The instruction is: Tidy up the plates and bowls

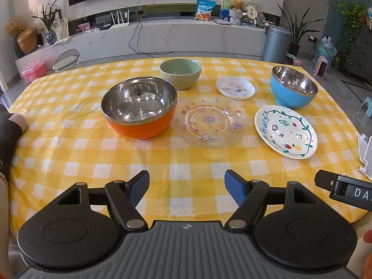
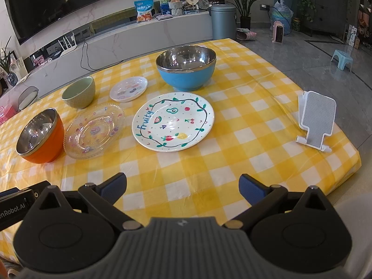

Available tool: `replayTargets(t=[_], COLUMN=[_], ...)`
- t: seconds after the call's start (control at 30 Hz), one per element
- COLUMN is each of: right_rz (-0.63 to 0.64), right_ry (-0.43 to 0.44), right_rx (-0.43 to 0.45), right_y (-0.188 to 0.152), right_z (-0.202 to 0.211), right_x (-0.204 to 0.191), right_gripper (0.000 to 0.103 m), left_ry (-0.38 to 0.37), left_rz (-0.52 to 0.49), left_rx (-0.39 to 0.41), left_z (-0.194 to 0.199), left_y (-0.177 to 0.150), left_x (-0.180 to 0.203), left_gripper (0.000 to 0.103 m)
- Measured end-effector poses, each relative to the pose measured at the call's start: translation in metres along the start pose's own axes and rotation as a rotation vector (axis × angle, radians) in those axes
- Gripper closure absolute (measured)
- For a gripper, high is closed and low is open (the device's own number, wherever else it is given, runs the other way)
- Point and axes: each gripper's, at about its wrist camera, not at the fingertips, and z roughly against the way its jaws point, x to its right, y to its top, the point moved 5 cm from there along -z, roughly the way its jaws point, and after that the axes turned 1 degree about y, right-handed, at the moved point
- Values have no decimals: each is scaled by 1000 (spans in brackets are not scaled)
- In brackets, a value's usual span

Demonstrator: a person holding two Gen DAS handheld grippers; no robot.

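Both the left gripper (image 1: 186, 187) and right gripper (image 2: 182, 189) stand wide and empty; ahead of the left jaws, the clear glass plate (image 1: 210, 121) looks fragile and slippery, best pinched at its rim.

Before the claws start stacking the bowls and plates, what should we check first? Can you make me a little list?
1. Left claw open, nothing in it: ok.
2. Right claw open, nothing in it: ok.
3. Orange bowl, green bowl and blue bowl upright and empty: ok.
4. Clear plate, Fruity plate and small white plate lying flat, nothing on them: ok.
5. Orange bowl apart from clear plate: cannot tell, their rims look very close.
6. White stand away from the dishes: ok.
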Motion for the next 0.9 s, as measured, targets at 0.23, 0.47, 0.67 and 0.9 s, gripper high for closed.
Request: replayTargets(t=[0.23, 0.47, 0.67, 0.9], right_rz=[-1, 0, 3, 3], right_ry=[0, 0, 0, 0], right_rx=[0, 0, 0, 0], right_y=[0, 0, -1, -1], right_z=[0, 0, 1, 1], right_x=[0, 0, -1, -1], right_gripper=[3, 3, 3, 3], left_ry=[-3, -4, -6, -6], left_rz=[1, 3, 4, 4], left_rx=[-8, -8, -10, -10], left_z=[-1, -1, -1, -1], left_y=[-1, -1, -1, -1], left_x=[1, 0, 1, 1], left_gripper=[17, 17, 17, 17])
